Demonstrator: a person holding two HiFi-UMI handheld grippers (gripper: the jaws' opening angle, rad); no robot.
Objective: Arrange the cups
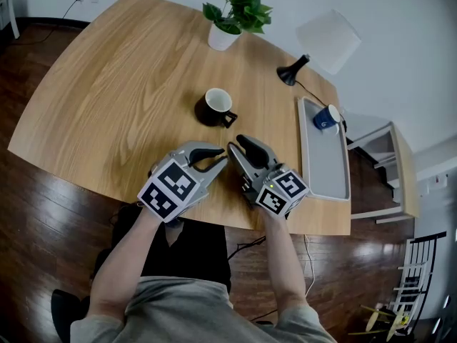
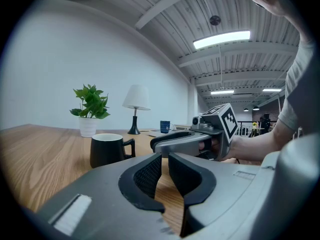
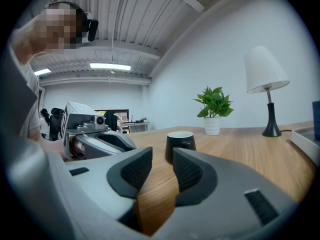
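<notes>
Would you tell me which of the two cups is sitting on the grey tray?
The blue cup, at the far end of the grey tray; the black mug stands on the bare wooden table instead.

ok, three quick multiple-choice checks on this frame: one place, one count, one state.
1. Where is the blue cup?
A) on the tray
B) beside the plant
C) under the lamp

2. How many cups are in view?
A) one
B) two
C) four

3. What is in the right claw?
A) a cup
B) the plant
C) nothing

Answers:
1 A: the blue cup sits at the tray's far end.
2 B: only the black mug and the blue cup show.
3 C: its jaws stand apart, with only bare table between them.
</notes>
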